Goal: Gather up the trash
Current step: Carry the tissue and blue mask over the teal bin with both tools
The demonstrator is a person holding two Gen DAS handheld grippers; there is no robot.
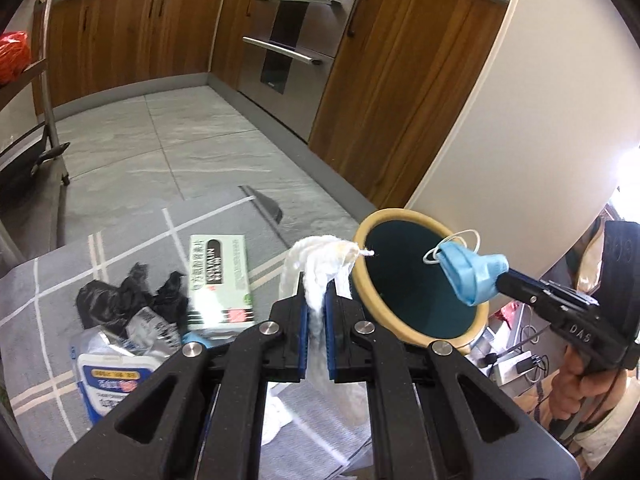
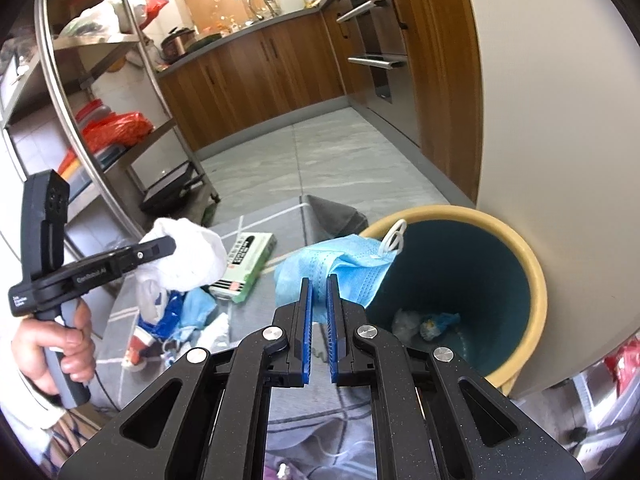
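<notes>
Both claws are clamped: our left claw (image 1: 316, 304) pinches a wad of white cloth (image 1: 320, 264), and our right claw (image 2: 319, 284) grips a blue face mask (image 2: 340, 264) between its blue pads. From the left camera we see the mask hanging over the mouth of the bin (image 1: 400, 236), ear loops dangling, with the right claw reaching in from the far side. Only the right camera looks down inside the bin, where crumpled scraps (image 2: 424, 322) lie at the bottom. It also shows a hand (image 2: 60, 344) holding the left claw's handle. Below and beside the left claw, more trash sits on the grey rug (image 1: 120, 248): a green-and-white box (image 1: 220, 280), black plastic bag (image 1: 120, 296) and a wipes packet (image 1: 116, 384). A steel rack (image 2: 132, 80) stands beyond the left claw, wooden cabinets (image 1: 132, 36) behind.
</notes>
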